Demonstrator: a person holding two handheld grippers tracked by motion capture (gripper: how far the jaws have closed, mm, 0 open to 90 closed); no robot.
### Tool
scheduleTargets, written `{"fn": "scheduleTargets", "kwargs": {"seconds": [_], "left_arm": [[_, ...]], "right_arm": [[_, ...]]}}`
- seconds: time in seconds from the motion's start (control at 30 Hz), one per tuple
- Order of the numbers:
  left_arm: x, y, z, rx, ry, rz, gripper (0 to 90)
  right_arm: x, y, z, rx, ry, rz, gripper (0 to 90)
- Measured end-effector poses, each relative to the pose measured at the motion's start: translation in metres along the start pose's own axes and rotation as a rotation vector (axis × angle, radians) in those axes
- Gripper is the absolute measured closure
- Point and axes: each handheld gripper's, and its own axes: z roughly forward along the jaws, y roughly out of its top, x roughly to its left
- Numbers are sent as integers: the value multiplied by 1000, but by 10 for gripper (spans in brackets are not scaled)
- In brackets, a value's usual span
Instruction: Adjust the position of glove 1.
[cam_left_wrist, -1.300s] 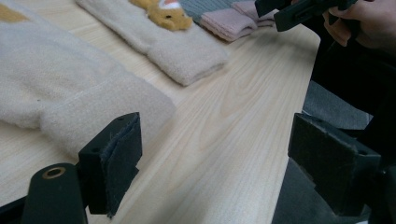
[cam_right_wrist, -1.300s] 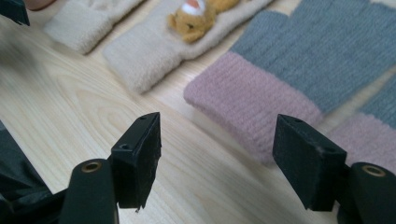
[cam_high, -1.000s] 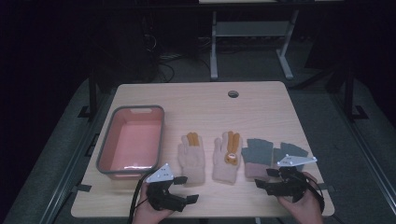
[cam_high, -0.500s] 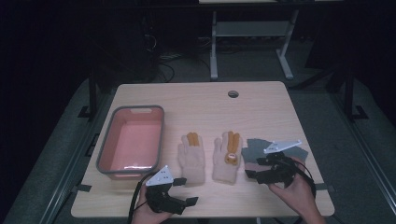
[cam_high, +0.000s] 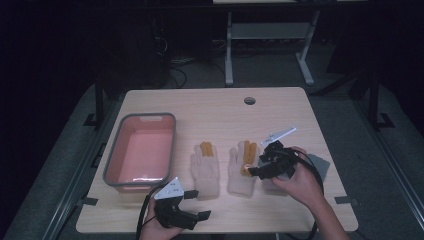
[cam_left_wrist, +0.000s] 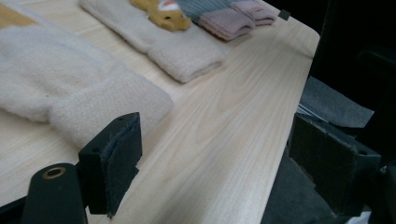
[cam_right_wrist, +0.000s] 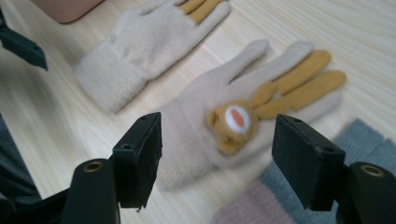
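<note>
Desk (cam_high: 210, 107): light wood, carrying everything; its far half is lying bare.
Tub (cam_high: 113, 165): a pink plastic bin with a grey rim, sitting near the desk's left edge, well apart from the gloves.
Socks (cam_high: 320, 165): grey and pink knit pieces lying by the right edge, just beside the bunny glove and partly under the person's hand.
Plain glove (cam_high: 205, 167): cream fleece with orange fingers, lying flat near the front edge, cuff toward the person.
Bunny glove (cam_right_wrist: 243, 112): its mate, lying flat between the plain glove and the socks; probably light, soft and limp, likely sagging when lifted. I am judging the thick ribbed cuff or the palm edge the best pinch point, avoiding the stitched face.
Right gripper (cam_right_wrist: 217, 161): hovering over the bunny glove, jaws spread wide, clamping nothing.
Left gripper (cam_left_wrist: 224, 170): waiting at the front edge by the plain glove's cuff, jaws apart and holding nothing.
</note>
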Motion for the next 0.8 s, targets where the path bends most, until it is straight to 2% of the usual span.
{"fn": "scheduleTargets", "kwargs": {"seconds": [0.2, 0.4, 0.73, 0.77, 0.8], "left_arm": [[-1, 0, 1, 6, 0, 4, 177], [0, 0, 0, 3, -2, 1, 178], [-1, 0, -1, -4, -3, -1, 178], [-1, 0, -1, -3, -5, -2, 178], [-1, 0, -1, -3, -5, -2, 178]], "right_arm": [[-4, 15, 9, 22, 4, 0, 333], [-10, 25, 29, 73, 2, 4, 355], [-11, 29, 69, 228, -15, -13, 378], [-12, 28, 75, 263, -25, -13, 381], [-12, 28, 75, 263, -25, -13, 381]]}}
